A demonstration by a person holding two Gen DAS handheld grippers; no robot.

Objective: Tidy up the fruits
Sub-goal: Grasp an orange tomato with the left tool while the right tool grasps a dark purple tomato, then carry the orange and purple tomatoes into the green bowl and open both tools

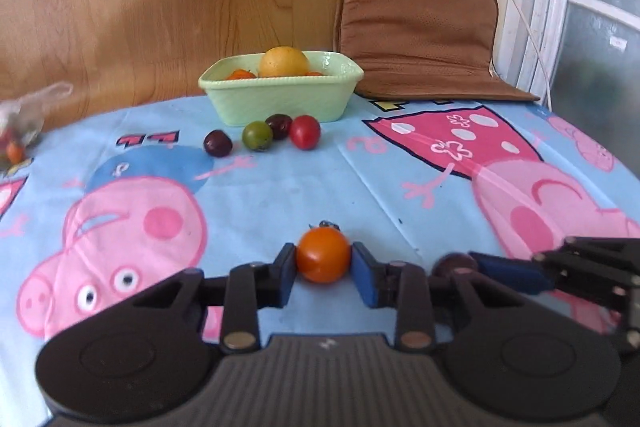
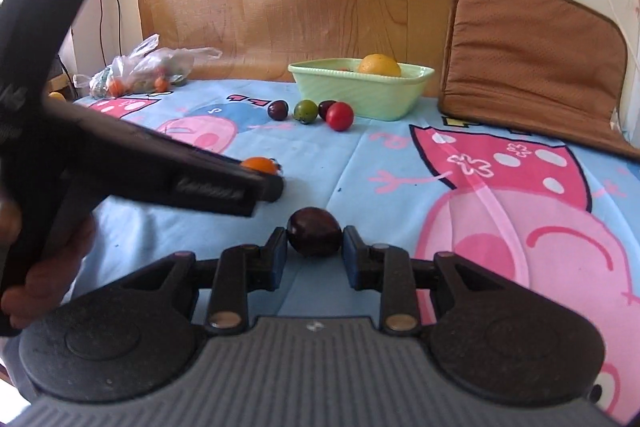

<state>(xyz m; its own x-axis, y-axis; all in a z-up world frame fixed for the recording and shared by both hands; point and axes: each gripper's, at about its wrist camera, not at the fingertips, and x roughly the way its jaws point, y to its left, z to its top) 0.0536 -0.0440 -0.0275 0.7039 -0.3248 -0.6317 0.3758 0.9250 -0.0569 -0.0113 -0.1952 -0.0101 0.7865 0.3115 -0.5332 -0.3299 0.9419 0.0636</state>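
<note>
My left gripper (image 1: 323, 262) is shut on an orange tomato (image 1: 323, 255) low over the blue cartoon tablecloth. My right gripper (image 2: 315, 242) is shut on a dark purple plum (image 2: 315, 231), just right of the left gripper; it also shows in the left wrist view (image 1: 456, 264). A pale green dish (image 1: 280, 95) at the back holds a yellow-orange fruit (image 1: 283, 62) and small orange ones. In front of the dish lie two dark plums (image 1: 217, 143), a green tomato (image 1: 257, 135) and a red tomato (image 1: 305, 132).
A brown cushion (image 1: 416, 27) leans on the wall right of the dish. A clear plastic bag (image 2: 144, 69) with small fruits lies at the back left. A wooden panel stands behind the table. The left gripper's body (image 2: 120, 155) crosses the right wrist view.
</note>
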